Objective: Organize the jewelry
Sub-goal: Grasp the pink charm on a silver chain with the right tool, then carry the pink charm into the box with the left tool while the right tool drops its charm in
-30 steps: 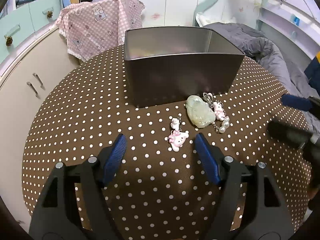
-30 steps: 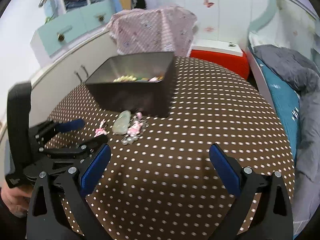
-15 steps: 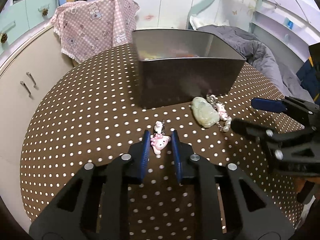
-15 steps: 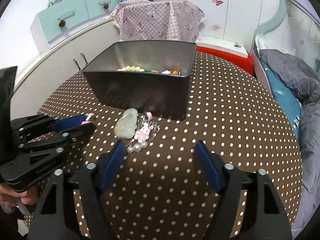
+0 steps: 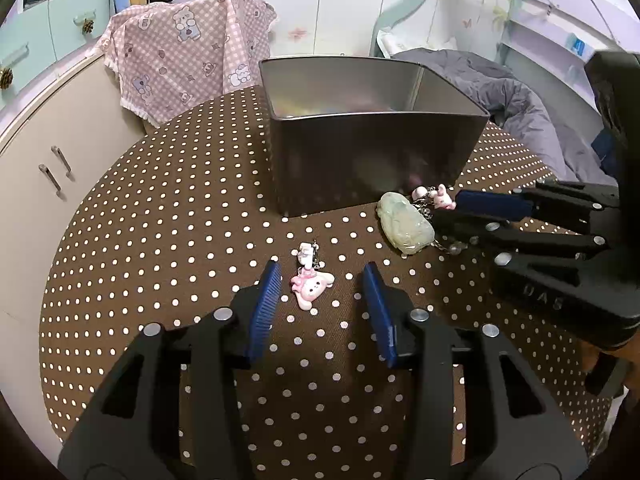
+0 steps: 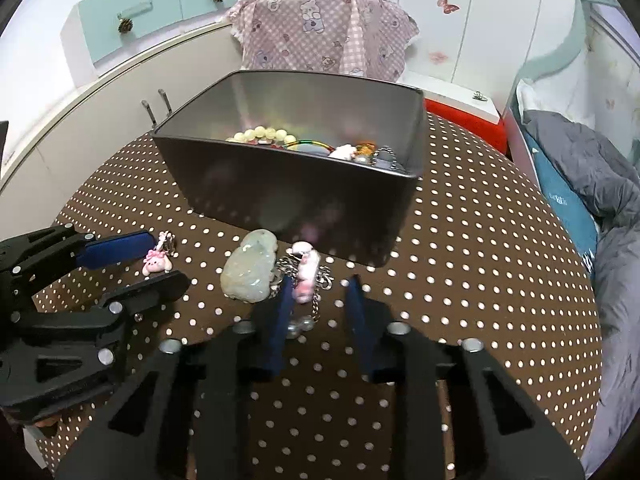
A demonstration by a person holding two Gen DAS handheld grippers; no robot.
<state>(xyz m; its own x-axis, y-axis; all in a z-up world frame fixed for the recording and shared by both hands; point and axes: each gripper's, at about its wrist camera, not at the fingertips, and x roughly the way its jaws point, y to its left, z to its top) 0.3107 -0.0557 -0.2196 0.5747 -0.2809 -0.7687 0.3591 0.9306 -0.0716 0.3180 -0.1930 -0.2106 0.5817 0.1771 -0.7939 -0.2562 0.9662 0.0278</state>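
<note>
A dark metal box stands on the round polka-dot table and holds beads and other jewelry. In front of it lie a pale green jade pendant, a pink charm on a chain, and a small pink bunny charm. My left gripper is open with the bunny charm between its fingers. My right gripper is open around the chain charm, beside the jade.
The brown dotted tablecloth covers the table. A pink checked cloth hangs behind the box. White cabinets stand at left, and a bed with a grey quilt at right.
My left gripper, nearly shut around the bunny charm half a second ago, has opened wider. My right gripper moved forward to the chain charm and narrowed its opening.
</note>
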